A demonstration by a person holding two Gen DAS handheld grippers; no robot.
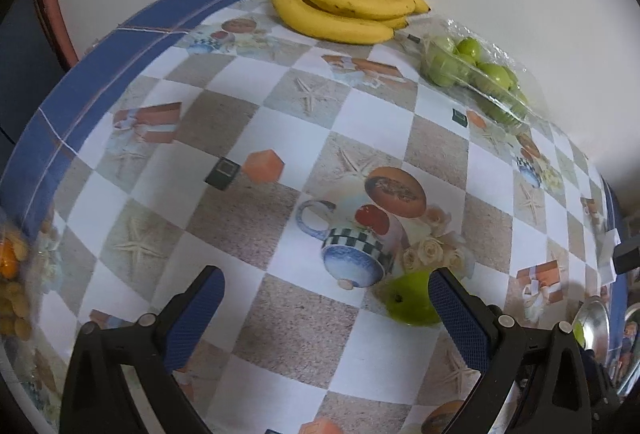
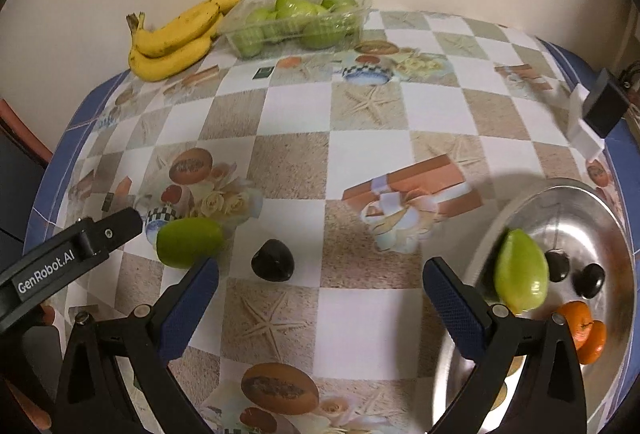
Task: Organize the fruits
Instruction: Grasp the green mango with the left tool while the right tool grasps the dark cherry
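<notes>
Roughly halfway: the metal bowl (image 2: 568,202) already holds a green fruit (image 2: 520,270), two dark ones and oranges. Left of it, a green mango (image 2: 188,240) and dark fruit (image 2: 273,260) wait. Left gripper (image 1: 326,298) and right gripper (image 2: 320,288) both gape, empty.

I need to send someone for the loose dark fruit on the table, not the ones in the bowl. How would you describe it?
Start at the steel bowl at the table's right edge, then look left across the checked tablecloth. The dark fruit lies alone on it, beside a loose green fruit on its left. It is the only near-black thing outside the bowl, smaller than its green neighbour.
</notes>
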